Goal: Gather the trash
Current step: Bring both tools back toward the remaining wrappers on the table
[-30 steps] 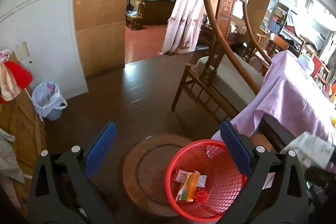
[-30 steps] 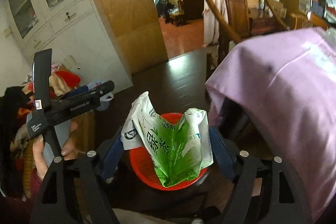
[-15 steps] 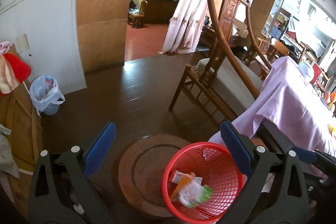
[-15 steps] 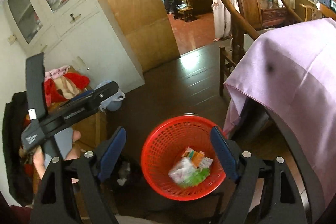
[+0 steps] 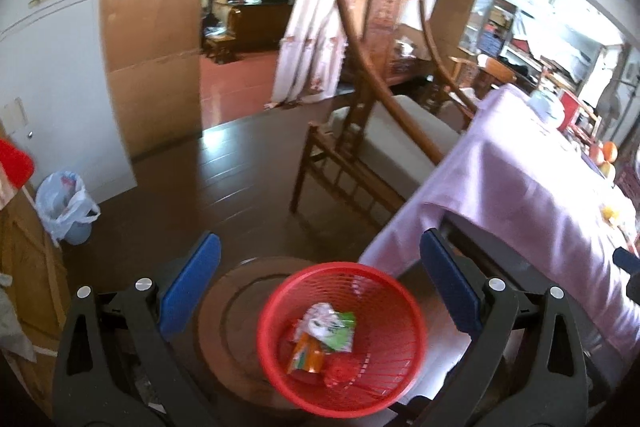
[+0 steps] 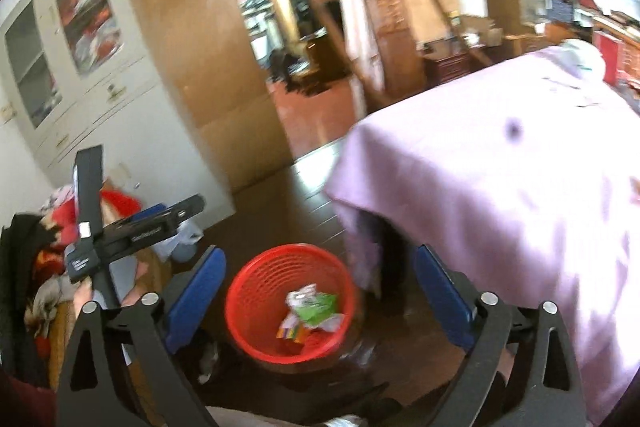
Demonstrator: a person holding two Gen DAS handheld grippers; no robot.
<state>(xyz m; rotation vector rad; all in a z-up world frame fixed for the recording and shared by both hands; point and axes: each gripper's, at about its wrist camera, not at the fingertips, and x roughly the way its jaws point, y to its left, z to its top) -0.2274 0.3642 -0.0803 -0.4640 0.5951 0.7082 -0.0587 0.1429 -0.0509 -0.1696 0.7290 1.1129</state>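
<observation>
Both grippers stood wide open with nothing between their blue pads. The left gripper [image 5: 320, 283] hung above the red basket [image 5: 340, 343], its 2 fingers spread to either side of the rim, touching nothing. The right gripper [image 6: 318, 291] was spread the same way, also over the basket [image 6: 290, 303], and from its side the left tool's black handle showed up and to the left of the basket, a hand [image 6: 86, 297] wrapped round it.

Inside the basket lay the trash: a crumpled white and green packet [image 5: 330, 323] on top, an orange wrapper [image 5: 306, 353] just beside it toward the near wall, and a small red piece [image 5: 340, 373] at the bottom. The same green packet [image 6: 314, 307] sat in the basket's middle from the right-hand view.

The basket rested on the edge of a round wooden stool [image 5: 236, 311], on the dark floor. Just right of the basket hung the lilac tablecloth [image 5: 520, 195] of a table. Beyond the basket stood a wooden chair [image 5: 372, 147] with a pale cushion. Well to the left of the basket, a small bin lined with a white plastic bag [image 5: 66, 207] sat against the white cabinet [image 5: 44, 59].
</observation>
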